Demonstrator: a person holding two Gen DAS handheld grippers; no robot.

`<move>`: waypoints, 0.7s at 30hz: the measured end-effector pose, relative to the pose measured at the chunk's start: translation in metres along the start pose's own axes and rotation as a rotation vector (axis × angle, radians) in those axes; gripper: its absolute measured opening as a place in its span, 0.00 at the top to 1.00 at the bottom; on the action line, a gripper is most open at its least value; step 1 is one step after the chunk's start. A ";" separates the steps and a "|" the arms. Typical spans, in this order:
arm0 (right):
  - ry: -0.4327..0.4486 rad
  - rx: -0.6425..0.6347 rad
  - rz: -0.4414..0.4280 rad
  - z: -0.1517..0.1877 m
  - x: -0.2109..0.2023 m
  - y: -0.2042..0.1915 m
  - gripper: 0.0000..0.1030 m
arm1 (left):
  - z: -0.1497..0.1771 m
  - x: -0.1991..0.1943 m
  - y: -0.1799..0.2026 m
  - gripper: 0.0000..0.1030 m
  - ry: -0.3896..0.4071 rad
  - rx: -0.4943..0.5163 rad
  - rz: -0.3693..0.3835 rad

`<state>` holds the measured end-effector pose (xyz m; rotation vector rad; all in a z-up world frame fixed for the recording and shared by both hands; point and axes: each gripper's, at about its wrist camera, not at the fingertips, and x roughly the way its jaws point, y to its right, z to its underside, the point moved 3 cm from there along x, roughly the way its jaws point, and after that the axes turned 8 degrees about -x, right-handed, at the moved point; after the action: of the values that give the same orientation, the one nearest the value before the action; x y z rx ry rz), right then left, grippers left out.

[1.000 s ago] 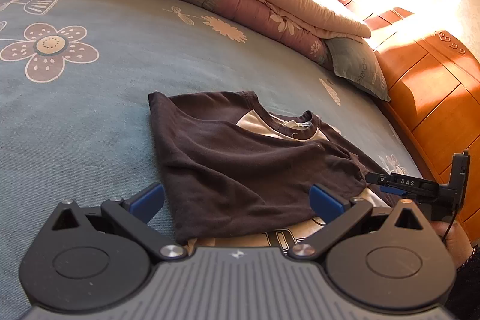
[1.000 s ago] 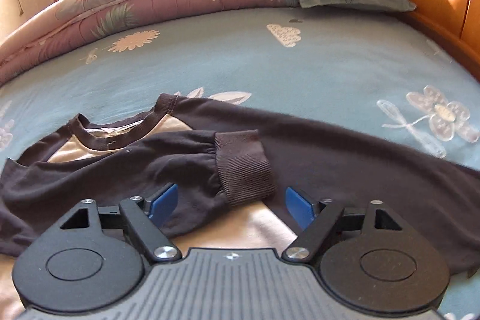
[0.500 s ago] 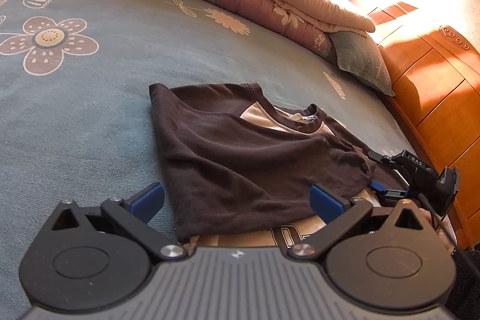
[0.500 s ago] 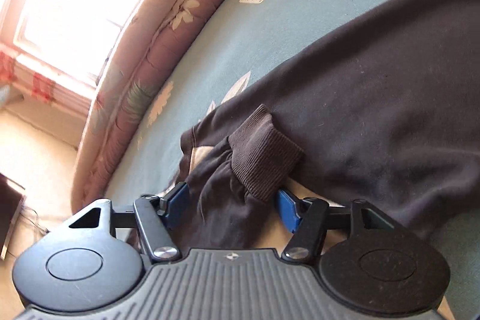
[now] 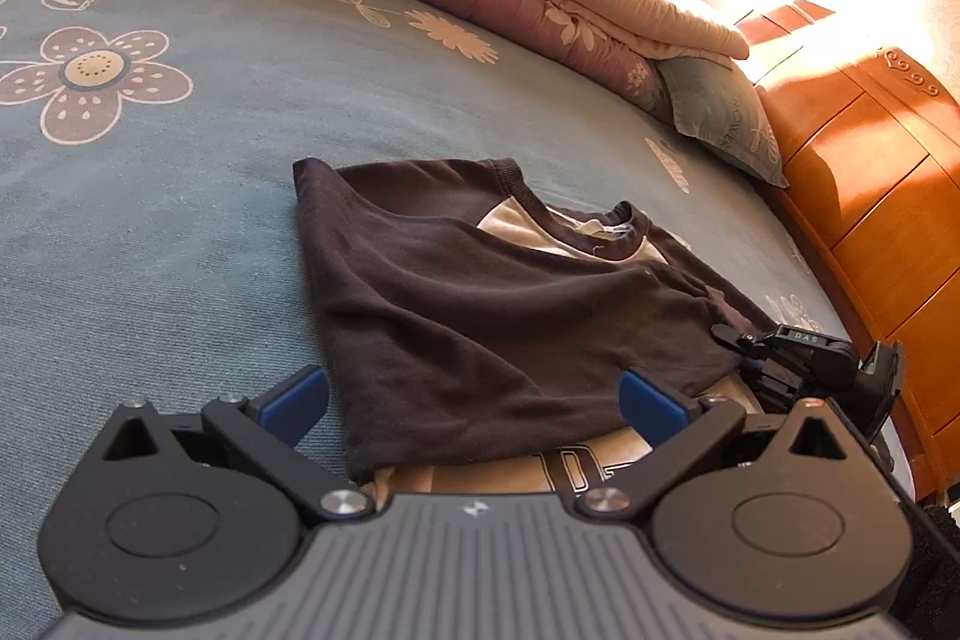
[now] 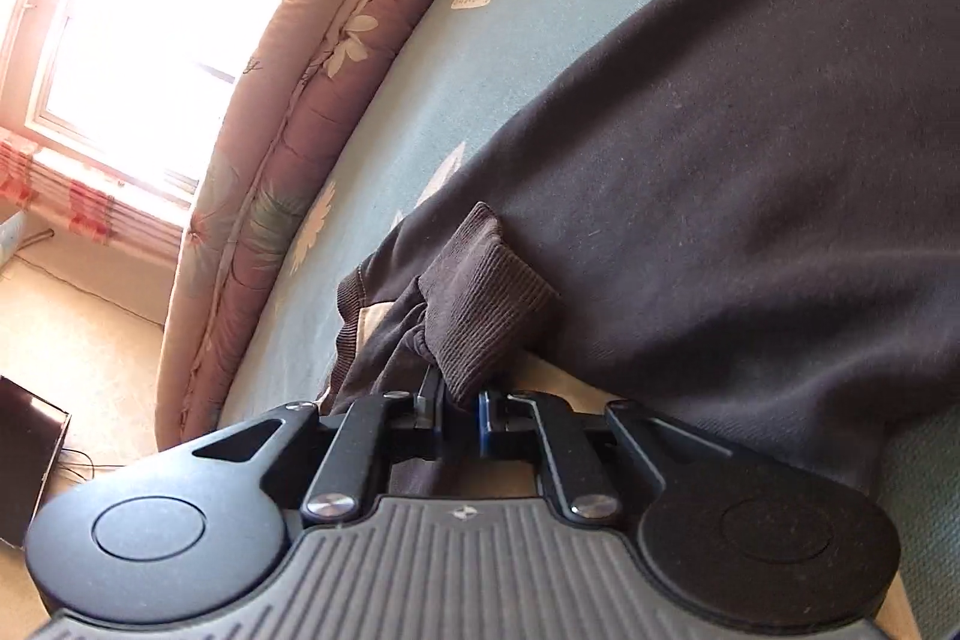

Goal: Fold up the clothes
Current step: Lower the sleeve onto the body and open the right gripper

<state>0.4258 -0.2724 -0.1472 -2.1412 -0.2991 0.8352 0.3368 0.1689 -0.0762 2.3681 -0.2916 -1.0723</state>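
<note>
Dark brown shirt [image 5: 480, 316], soft matte knit with cream panel at neck, lies partly folded on blue flowered bedsheet [image 5: 180, 220]. Ribbed cuff [image 6: 480, 304] (thick, corduroy-like) pinched between closed right gripper [image 6: 459, 415], tilted steeply. Left gripper [image 5: 474, 397] level, fingers spread wide at shirt's 6 o'clock edge, gripping nothing.

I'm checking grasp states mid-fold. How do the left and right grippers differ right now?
The left gripper is open, its blue pads wide apart over the folded dark shirt, gripping nothing. The right gripper is shut on the ribbed sleeve cuff, pads close together. The left sits level with the bed; the right is rolled sideways. Both are the same black design with blue pads, aimed at the same shirt.
</note>
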 end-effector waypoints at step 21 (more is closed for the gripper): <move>0.037 -0.387 0.391 0.021 -0.074 -0.069 0.36 | -0.011 -0.019 -0.011 0.01 0.054 -0.017 -0.024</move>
<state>0.3609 -0.2494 -0.0701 -2.6255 -0.0180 1.0185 0.3325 0.1898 -0.0640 2.3868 -0.2340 -1.0155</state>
